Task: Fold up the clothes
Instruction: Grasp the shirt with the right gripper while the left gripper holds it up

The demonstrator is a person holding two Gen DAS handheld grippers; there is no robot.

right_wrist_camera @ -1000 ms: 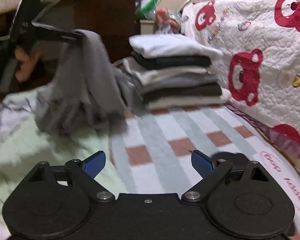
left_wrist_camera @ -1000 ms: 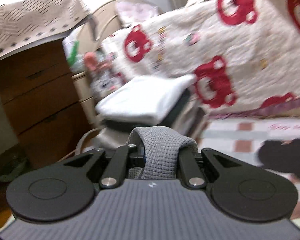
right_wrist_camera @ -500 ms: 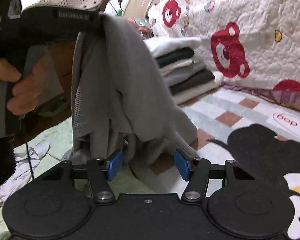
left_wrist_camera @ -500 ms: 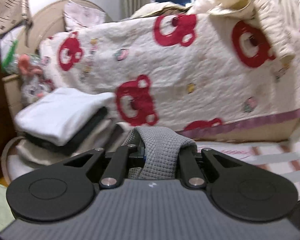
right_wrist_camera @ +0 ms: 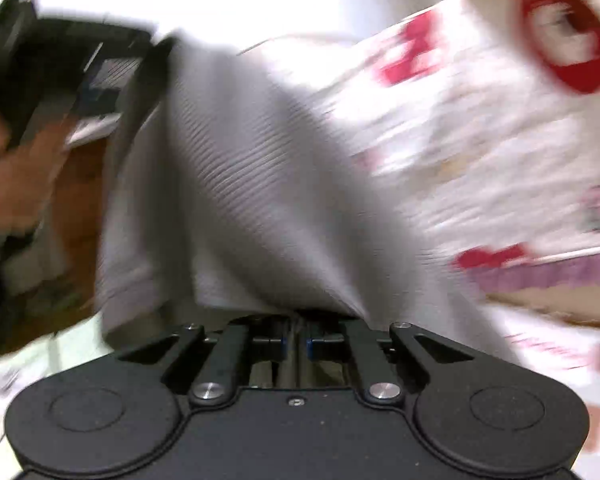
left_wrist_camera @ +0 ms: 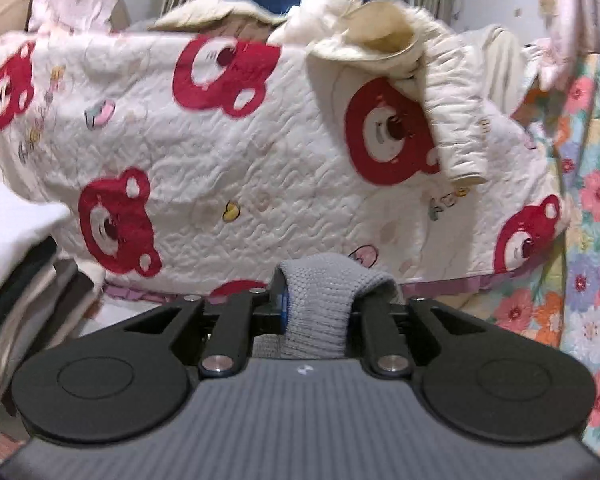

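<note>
A grey knit garment bunches between the fingers of my left gripper. Its jaws are opening, and the cloth still fills the gap and drapes over the right finger. In the right wrist view the same grey garment hangs as a blurred sheet from the left gripper, which a hand holds at the upper left. Its lower edge runs down into my right gripper, whose jaws are closing, the blue pads almost together on the fabric.
A white quilt with red bears is heaped across the back, with a cream jacket lying on top of it. A stack of folded clothes sits at the left. Flowered fabric hangs at the right. Brown wooden furniture stands behind the garment.
The left gripper rose and swung right, from the dresser to the quilt, carrying the garment. The right gripper moved up to the hanging cloth and shut from wide open onto its lower edge.
</note>
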